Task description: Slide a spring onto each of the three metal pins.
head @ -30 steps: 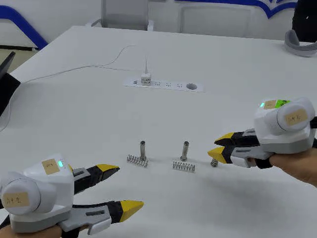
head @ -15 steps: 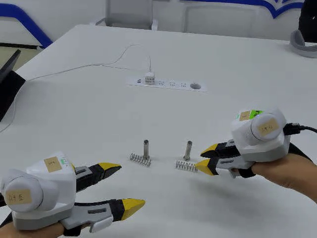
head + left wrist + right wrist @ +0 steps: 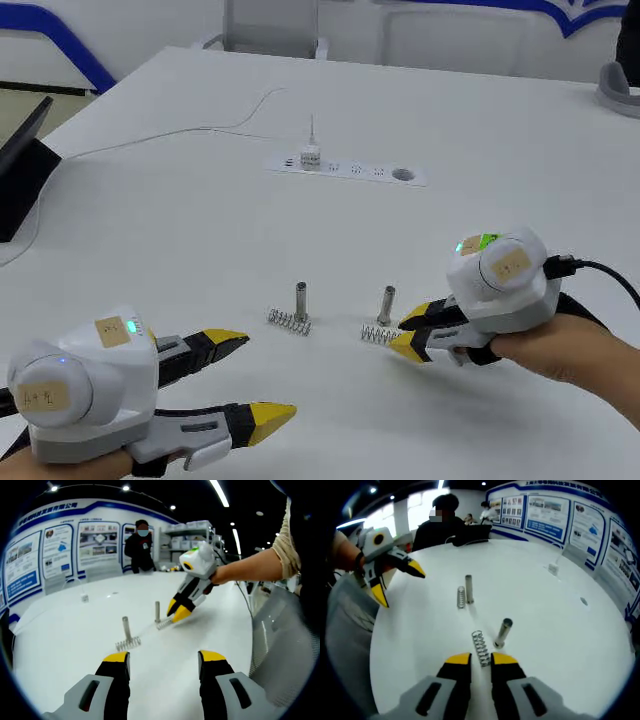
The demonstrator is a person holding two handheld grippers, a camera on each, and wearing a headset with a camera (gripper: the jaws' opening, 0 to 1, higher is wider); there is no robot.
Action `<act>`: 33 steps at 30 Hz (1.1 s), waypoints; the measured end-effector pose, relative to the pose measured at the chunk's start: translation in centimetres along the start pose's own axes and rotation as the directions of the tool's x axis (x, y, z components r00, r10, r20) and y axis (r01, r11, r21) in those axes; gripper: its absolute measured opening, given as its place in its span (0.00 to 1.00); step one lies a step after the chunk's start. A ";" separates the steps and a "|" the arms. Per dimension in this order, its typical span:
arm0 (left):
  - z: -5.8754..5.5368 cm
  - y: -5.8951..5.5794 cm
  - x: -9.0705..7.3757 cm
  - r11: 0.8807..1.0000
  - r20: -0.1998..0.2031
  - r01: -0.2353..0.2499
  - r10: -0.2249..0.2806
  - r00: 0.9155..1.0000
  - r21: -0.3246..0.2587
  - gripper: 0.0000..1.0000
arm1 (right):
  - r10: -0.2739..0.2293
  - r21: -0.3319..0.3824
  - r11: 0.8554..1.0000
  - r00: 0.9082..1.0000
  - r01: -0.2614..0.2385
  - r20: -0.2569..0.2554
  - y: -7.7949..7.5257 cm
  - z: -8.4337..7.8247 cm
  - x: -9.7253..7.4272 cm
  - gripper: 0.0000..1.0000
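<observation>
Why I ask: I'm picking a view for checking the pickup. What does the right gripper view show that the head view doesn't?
Right gripper view adds: the right gripper, jaws narrowly apart on either side of one end of the near spring, and a person behind the table. Head view adds: the hand holding that gripper and its black cable. Both: the near pin, the far pin with the far spring lying beside it, and the open left gripper.

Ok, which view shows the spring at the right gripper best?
The right gripper view: the spring lies close, coils distinct, one end between the right gripper's open jaws. In the head view its tips hide part; the left gripper view shows it tiny.
</observation>
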State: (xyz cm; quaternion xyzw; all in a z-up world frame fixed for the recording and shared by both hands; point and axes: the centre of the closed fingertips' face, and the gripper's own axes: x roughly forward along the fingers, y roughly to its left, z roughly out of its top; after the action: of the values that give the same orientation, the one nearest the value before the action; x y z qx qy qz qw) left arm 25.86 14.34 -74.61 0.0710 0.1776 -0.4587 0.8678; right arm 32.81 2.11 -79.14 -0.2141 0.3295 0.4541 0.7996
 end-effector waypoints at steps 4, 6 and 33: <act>-0.1 0.0 0.0 1.000 -0.001 0.000 0.000 1.000 -0.001 0.56 | 0.005 -0.003 1.000 1.000 -0.005 -0.014 0.0 -0.2 0.2 0.16; -0.1 0.0 0.0 1.000 -0.003 -0.001 0.001 1.000 -0.001 0.55 | 0.007 -0.002 1.000 1.000 -0.007 -0.021 0.0 -0.3 0.2 0.16; 0.1 -0.7 0.7 1.000 -0.006 0.025 -0.025 1.000 0.016 0.54 | 0.029 -0.025 0.999 0.997 -0.031 -0.068 1.1 -1.3 0.3 0.12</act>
State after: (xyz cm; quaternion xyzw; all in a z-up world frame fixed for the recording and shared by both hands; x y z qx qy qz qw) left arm 25.65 13.40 -74.75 0.0772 0.1769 -0.4707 0.8609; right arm 31.48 1.95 -80.30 -0.2347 0.3537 0.4626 0.7784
